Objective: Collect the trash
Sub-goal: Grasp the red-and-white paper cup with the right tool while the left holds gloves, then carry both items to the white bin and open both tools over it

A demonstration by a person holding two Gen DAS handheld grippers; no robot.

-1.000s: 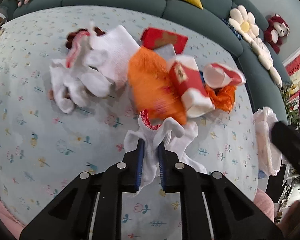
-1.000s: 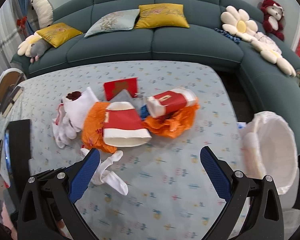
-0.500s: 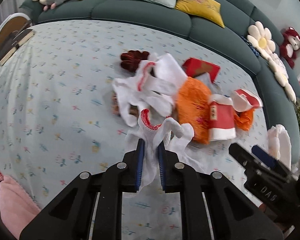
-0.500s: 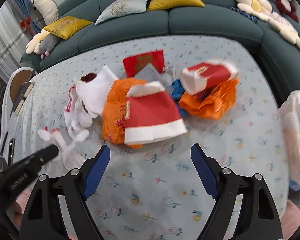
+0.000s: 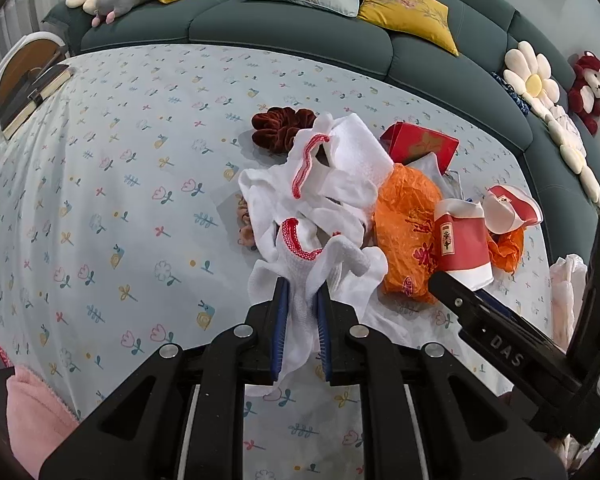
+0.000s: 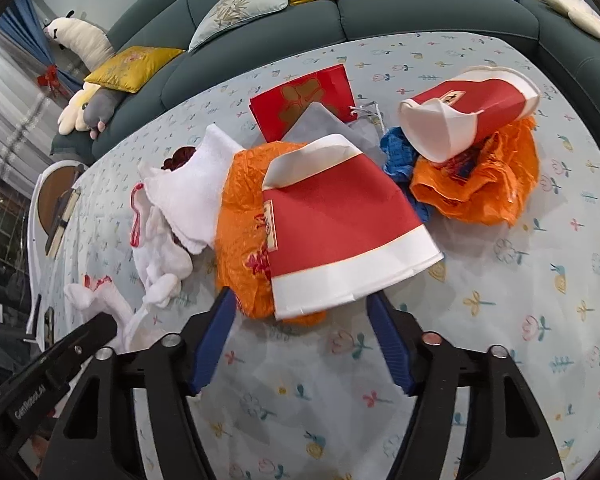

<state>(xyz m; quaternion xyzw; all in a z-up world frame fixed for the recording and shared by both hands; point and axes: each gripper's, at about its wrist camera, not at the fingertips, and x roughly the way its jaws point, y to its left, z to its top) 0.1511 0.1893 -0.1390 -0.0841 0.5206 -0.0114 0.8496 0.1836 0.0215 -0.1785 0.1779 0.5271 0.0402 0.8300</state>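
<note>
The right gripper (image 6: 300, 312) has dropped toward the flattened red cup (image 6: 340, 236), jaws closing around its rim; the left gripper (image 5: 302, 312) carried the white glove (image 5: 304, 264) aside.

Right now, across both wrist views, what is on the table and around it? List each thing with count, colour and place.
paper cups: two, red and white, flattened; one on the orange bags, one further back
orange bags: two, crumpled, under the cups
white gloves: a heap, red-cuffed, left of the bags
red packet: one, behind the pile
scrunchie: one, dark red, behind the gloves
tablecloth: pale blue, flowered
sofa: dark green, behind the table
left gripper: shut on one white glove
right gripper: closing around the near cup's wide end, not pressing
</note>
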